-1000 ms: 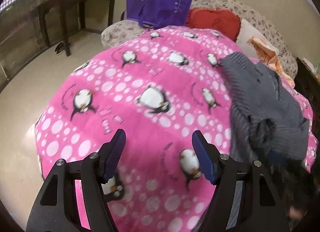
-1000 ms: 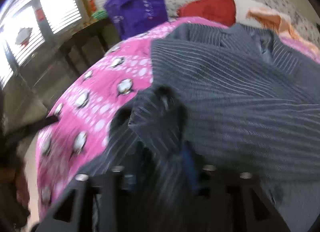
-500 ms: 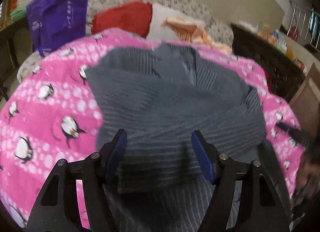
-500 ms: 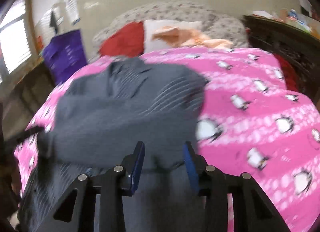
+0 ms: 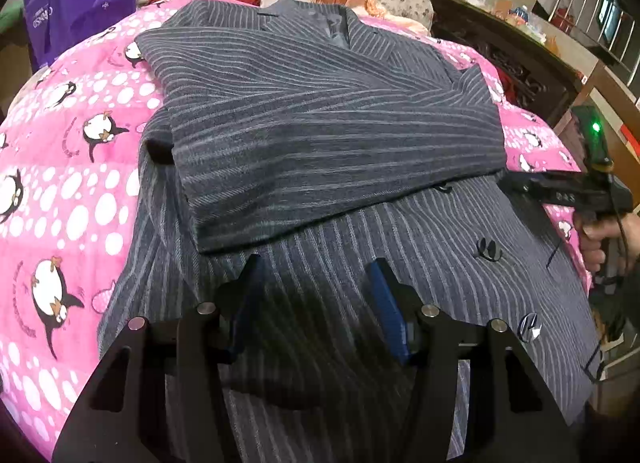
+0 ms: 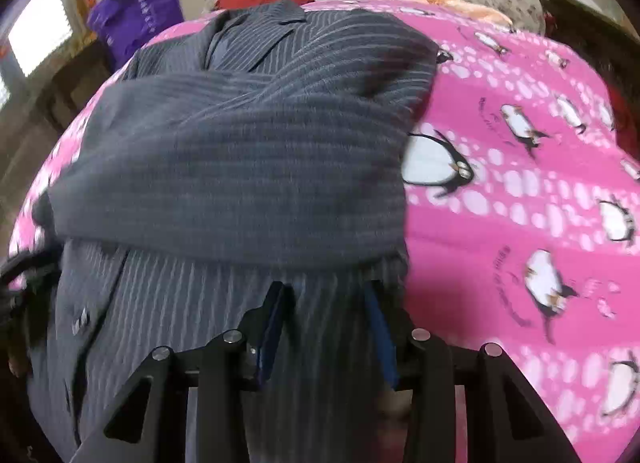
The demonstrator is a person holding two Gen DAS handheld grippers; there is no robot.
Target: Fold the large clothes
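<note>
Both your grippers swung in from the blanket's sides & now hang over the jacket's lower half. L gripper (image 5: 316, 295): jaws closing, nothing pinched yet, striped cloth just lies under the gap. R gripper (image 6: 326, 323): jaws part-way apart, fabric seems to run between them, but can't tell if it's gripped. Striped jacket (image 5: 320, 135) lies on the pink penguin blanket (image 5: 80, 191), sleeves (image 5: 328, 167) already crossed over the chest. Judging by that, sleeve folds done; bottom half still needs folding up toward the collar (image 5: 308, 15).
</note>
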